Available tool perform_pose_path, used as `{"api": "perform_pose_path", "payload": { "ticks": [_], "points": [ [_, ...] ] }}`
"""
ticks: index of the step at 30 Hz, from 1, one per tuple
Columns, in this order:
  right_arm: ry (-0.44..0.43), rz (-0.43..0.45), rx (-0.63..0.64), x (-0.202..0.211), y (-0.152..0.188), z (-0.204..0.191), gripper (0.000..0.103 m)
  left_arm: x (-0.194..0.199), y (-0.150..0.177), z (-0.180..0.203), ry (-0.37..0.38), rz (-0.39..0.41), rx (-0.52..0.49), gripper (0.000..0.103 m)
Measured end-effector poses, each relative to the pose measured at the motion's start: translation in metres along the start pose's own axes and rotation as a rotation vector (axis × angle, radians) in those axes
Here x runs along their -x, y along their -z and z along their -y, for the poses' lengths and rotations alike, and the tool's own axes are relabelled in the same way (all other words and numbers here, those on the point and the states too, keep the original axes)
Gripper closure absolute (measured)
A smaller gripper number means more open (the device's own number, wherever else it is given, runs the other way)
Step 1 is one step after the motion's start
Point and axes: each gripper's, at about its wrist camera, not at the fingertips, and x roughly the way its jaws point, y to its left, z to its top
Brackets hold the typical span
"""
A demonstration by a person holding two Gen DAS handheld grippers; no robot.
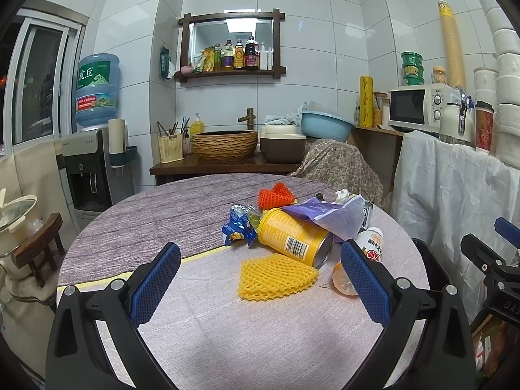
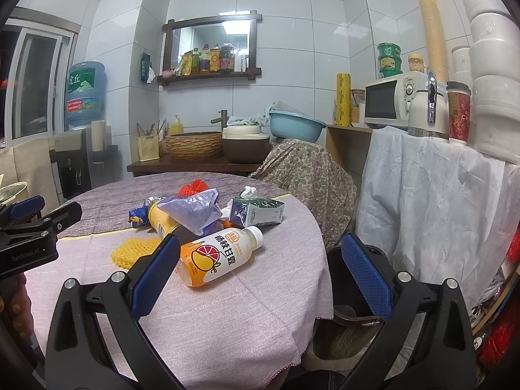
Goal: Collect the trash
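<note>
Round table [image 1: 130, 227] under a purple-grey cloth; the trash sits in one heap toward its far right side.

Left gripper [image 1: 260, 279]: tongs spread wide, holding nothing, above bare cloth just short of the heap. Right gripper [image 2: 260, 269]: tongs likewise wide apart and empty, near the table's right edge, with a dark bin [image 2: 344, 279] below and beside that edge.

Heap, near to far:
- yellow foam fruit net [image 1: 276, 276], flat on the cloth, touching the can.
- yellow tin can [image 1: 292, 237] on its side, open end toward the camera, partly under a purple plastic bag [image 1: 328, 216].
- juice bottle [image 2: 221, 256] on its side, capped, nearest the right gripper.
- blue snack wrapper [image 1: 239, 226], orange foam net [image 1: 276, 195], milk carton [image 2: 256, 211] with a wad of tissue [image 2: 248, 191] just behind it.
- small orange rounded piece [image 1: 343, 279] beside the can; cannot tell what it is.

Handling, as judged: nets, bag and wrapper likely weightless and soft, will collapse in a pinch, so take a fold or edge. Can probably stiff, may roll; grip across the body, minding the cut rim. Bottle looks smooth and round, likely slippery; take it across the middle or at the neck. Its fill level is unclear.
</note>
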Motion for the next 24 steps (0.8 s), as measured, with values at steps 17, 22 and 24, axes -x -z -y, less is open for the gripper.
{"api": "perform_pose_path", "payload": {
  "ticks": [17,22,24],
  "points": [
    [-0.004,-0.005,-0.002,-0.0013,0.0015,0.0005,0.005,0.0001,0.0012,-0.0010,0.001,0.000,0.000,0.005],
    [-0.005,-0.006,-0.002,-0.0012,0.0015,0.0007,0.005,-0.0002,0.0014,-0.0012,0.002,-0.003,0.000,0.005],
    [-0.005,-0.008,-0.002,-0.0017,0.0011,0.0006,0.005,-0.0010,0.0034,-0.0008,0.002,-0.004,0.000,0.005]
  ]
}}
